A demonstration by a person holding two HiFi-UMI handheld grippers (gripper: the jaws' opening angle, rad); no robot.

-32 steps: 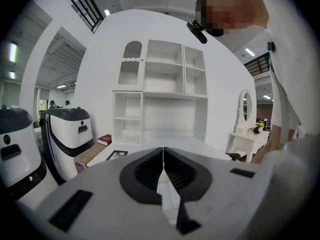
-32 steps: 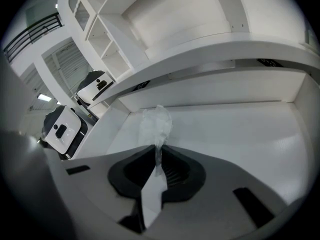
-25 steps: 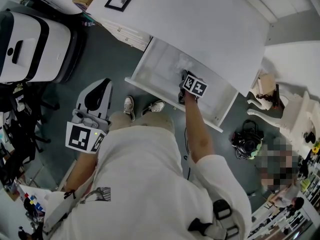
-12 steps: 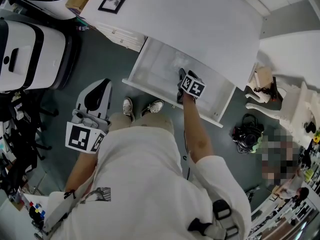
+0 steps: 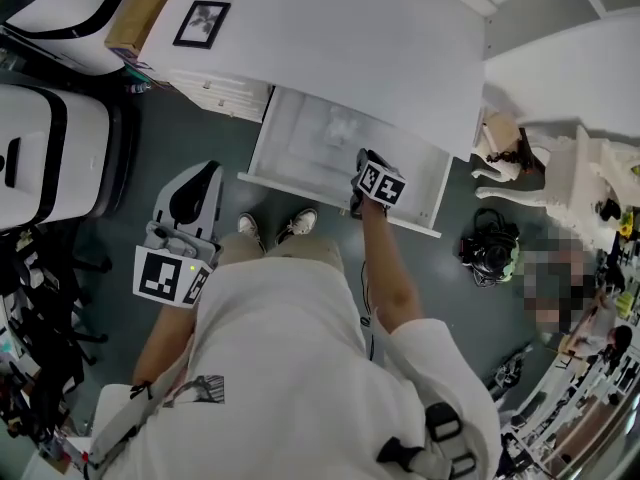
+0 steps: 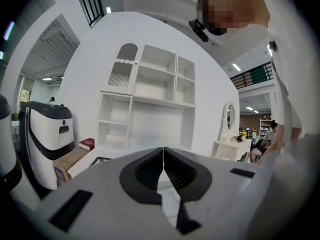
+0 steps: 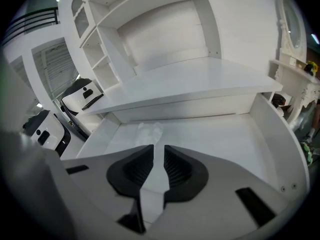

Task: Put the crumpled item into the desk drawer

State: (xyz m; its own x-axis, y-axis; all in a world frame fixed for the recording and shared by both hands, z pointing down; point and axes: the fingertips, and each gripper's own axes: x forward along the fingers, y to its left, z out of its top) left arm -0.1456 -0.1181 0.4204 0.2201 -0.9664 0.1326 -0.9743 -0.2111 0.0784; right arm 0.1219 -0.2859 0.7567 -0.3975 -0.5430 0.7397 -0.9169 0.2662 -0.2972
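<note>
The crumpled item (image 5: 335, 126), a clear, whitish wad, lies loose on the floor of the open white desk drawer (image 5: 300, 183); in the right gripper view the wad (image 7: 150, 130) sits just beyond the jaws. My right gripper (image 5: 362, 160) hovers over the drawer's front part. Its jaws are closing, a narrow gap still shows between them, and the right gripper (image 7: 158, 148) holds nothing. My left gripper (image 5: 200, 173) hangs low by the person's left leg, away from the desk. In its own view the left gripper (image 6: 163, 149) is shut and empty.
The white desk top (image 5: 330, 38) overhangs the drawer's back, with a framed picture (image 5: 200, 23) and a cardboard box (image 5: 145, 8) at its left end. A white-and-black machine (image 5: 50, 148) stands left. A black bag (image 5: 487, 253) and a white dressing table (image 5: 570, 168) are right.
My right gripper has drawn back from the wad toward the drawer's front edge; the wad stays on the drawer floor. The left gripper has not moved.
</note>
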